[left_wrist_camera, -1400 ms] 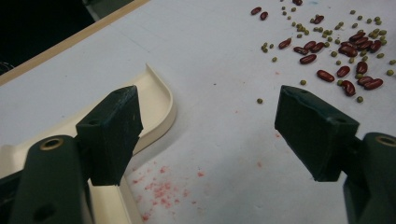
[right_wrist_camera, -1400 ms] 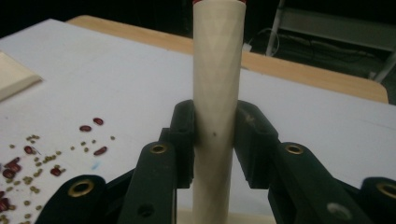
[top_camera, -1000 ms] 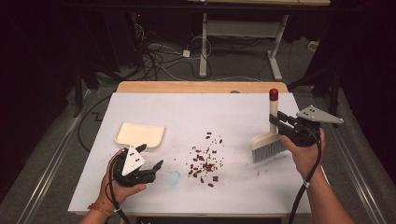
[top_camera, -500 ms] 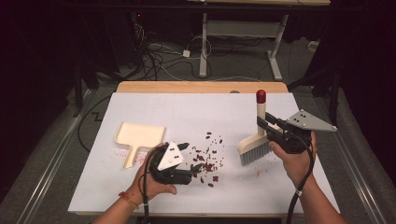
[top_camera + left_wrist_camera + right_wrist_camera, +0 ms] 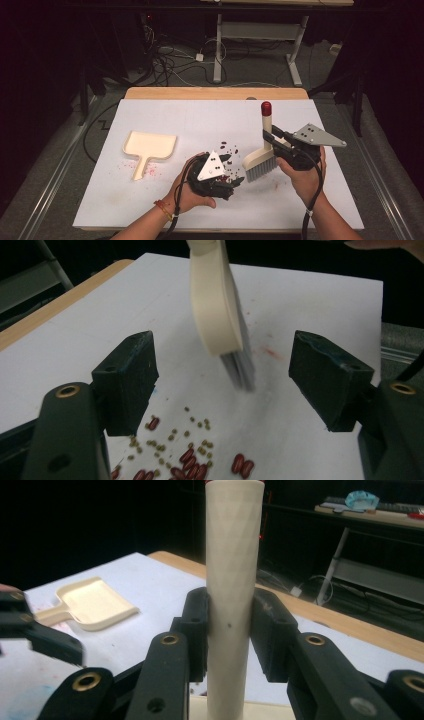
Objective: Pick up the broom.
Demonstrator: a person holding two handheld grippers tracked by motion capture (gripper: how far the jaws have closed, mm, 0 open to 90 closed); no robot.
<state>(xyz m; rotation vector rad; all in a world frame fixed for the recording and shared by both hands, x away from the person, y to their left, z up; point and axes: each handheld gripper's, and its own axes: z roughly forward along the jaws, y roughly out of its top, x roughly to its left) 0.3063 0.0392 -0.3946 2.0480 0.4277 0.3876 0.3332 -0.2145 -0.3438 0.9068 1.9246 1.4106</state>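
My right gripper is clamped on the cream handle of the brush, which stands upright with its grey bristles on the white table. My left gripper has its jaws wide apart, just left of the brush, over the scattered beans. The cream dustpan lies farther left, well apart.

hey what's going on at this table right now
A person is sweeping up spilled beans with two hand-held grippers. The right gripper is shut on the handle of a cream brush, held upright with its bristles at the white table just right of the beans. The left gripper is open and empty, low over the beans, its jaws facing the brush. The cream dustpan lies untouched on the table to the left, apart from both grippers.
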